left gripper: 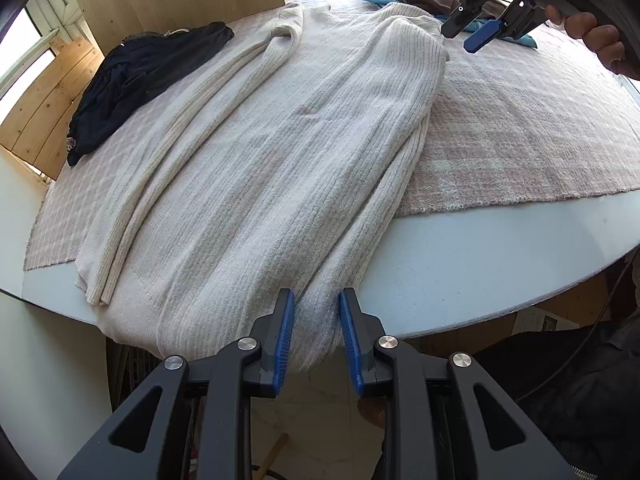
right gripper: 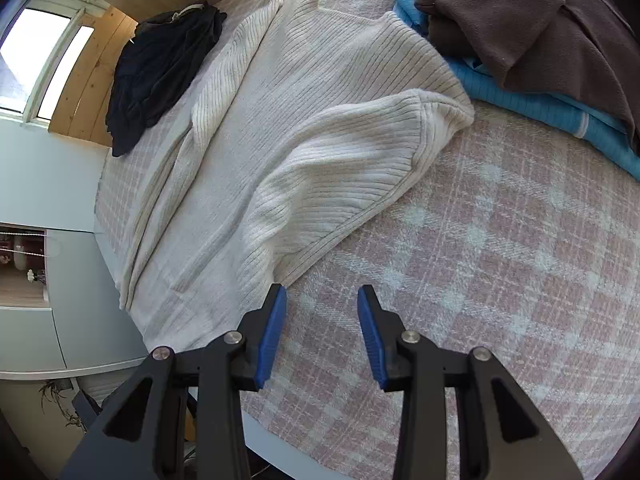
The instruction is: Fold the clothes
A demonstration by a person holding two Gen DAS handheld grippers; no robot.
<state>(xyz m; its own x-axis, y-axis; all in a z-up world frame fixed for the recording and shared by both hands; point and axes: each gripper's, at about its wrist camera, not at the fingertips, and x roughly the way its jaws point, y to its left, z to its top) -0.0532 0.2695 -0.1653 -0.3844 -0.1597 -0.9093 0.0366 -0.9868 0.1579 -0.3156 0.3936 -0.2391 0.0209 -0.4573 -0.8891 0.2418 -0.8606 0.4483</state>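
Note:
A cream ribbed sweater (left gripper: 280, 152) lies flat on a pink plaid cloth (left gripper: 520, 132), its hem hanging over the near table edge and both sleeves folded along the body. My left gripper (left gripper: 316, 300) is open just above the hem, with nothing between its blue pads. My right gripper (left gripper: 480, 36) shows in the left wrist view above the far right shoulder, open and empty. In the right wrist view the sweater (right gripper: 280, 152) lies ahead and left, and the right gripper (right gripper: 322, 296) hovers open over the plaid cloth (right gripper: 500, 280) beside the folded sleeve edge.
A black garment (left gripper: 136, 80) lies crumpled at the table's left (right gripper: 160, 68). A brown garment (right gripper: 520, 20) sits on a blue one (right gripper: 532, 108) at the far right. The white table edge (left gripper: 480, 272) runs near. Wooden panels (left gripper: 44, 112) stand behind.

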